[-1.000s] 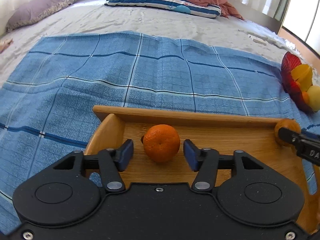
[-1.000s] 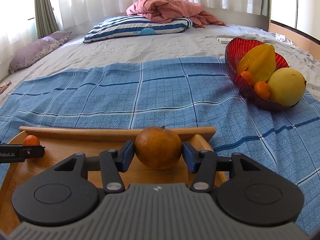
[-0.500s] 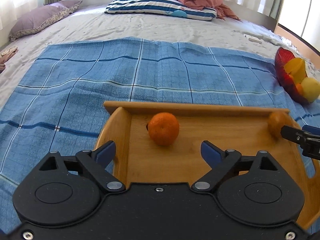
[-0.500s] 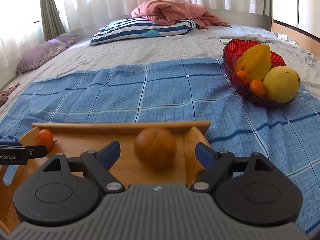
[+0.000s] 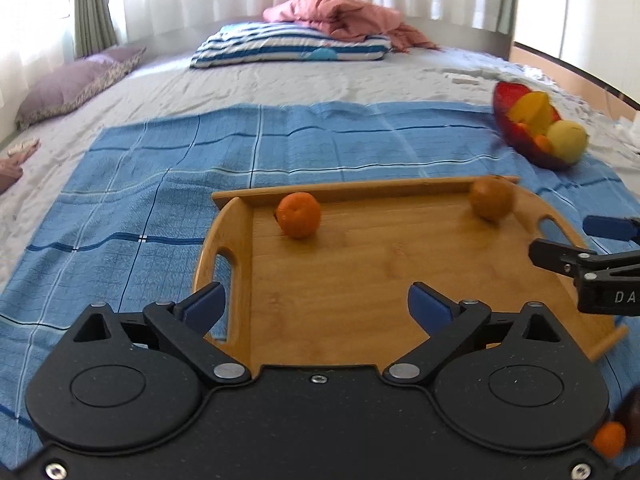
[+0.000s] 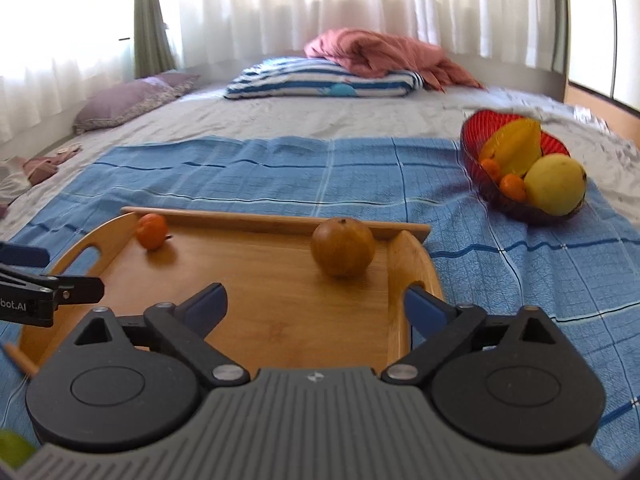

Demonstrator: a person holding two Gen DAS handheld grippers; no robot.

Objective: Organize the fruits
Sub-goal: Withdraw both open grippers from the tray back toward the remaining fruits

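Observation:
A wooden tray (image 5: 360,280) (image 6: 260,300) lies on the blue checked cloth. In its far left corner sits a small orange mandarin (image 5: 299,215) (image 6: 151,231). A duller brown-orange fruit (image 5: 491,198) (image 6: 343,247) rests in the far right corner. My left gripper (image 5: 316,306) hovers over the tray's near left side, jaws still opening, nothing between them. My right gripper (image 6: 316,304) (image 5: 584,240) hangs over the tray's right wall, jaws also opening and empty. A red bowl (image 6: 472,160) (image 5: 505,98) at the right holds a starfruit, a yellow-green mango and small mandarins.
The grey bed (image 5: 320,80) carries a striped pillow (image 6: 324,80), a pink blanket (image 6: 380,52) and a purple pillow (image 5: 76,80). Another small orange fruit (image 5: 608,438) shows at the lower right of the left wrist view. A green fruit (image 6: 12,448) peeks in at the lower left of the right wrist view.
Both grippers let go of their fruit, spread their jaws wide and drew back toward me and slightly up. The mandarin and the brown-orange fruit stay on the tray.

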